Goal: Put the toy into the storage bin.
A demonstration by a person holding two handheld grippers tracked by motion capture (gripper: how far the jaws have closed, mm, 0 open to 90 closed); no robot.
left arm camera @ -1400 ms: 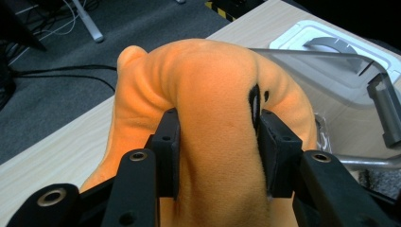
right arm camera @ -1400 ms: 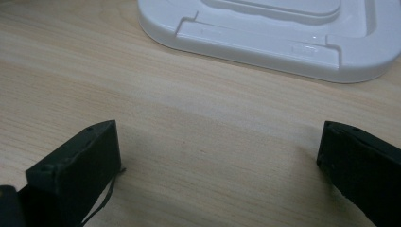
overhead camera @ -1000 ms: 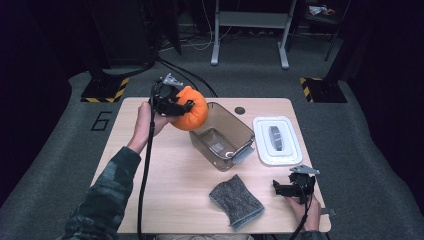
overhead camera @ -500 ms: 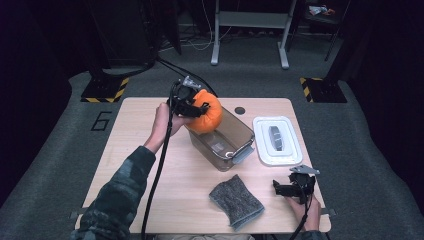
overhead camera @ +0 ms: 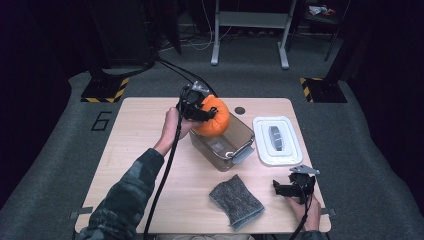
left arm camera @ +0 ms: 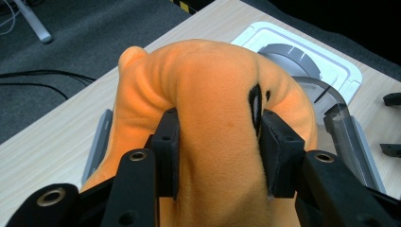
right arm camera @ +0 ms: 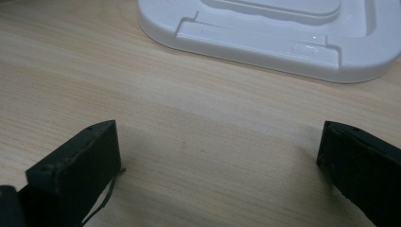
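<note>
Hovering over bin (overhead camera: 235,150) rim — plush (overhead camera: 214,119) pinched deep by left gripper (overhead camera: 196,107). Right gripper (overhead camera: 291,187) spread, rested on table (overhead camera: 145,150) near lid (overhead camera: 277,141). Risk: plush released off-centre, caught on rim, tumbled outside — or bin nudged.

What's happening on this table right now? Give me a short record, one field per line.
Held item: orange plush toy, squeezed between the jaws of the left gripper
Toy position: over the near-left end of the clear bin, not yet let go
Bin lid: white lid lying flat on the table, right of the bin
Other item: grey cloth lying in front of the bin
Right gripper: jaws wide apart, holding nothing, low over the table near the lid
Likely next move: lowering the toy into the bin
</note>
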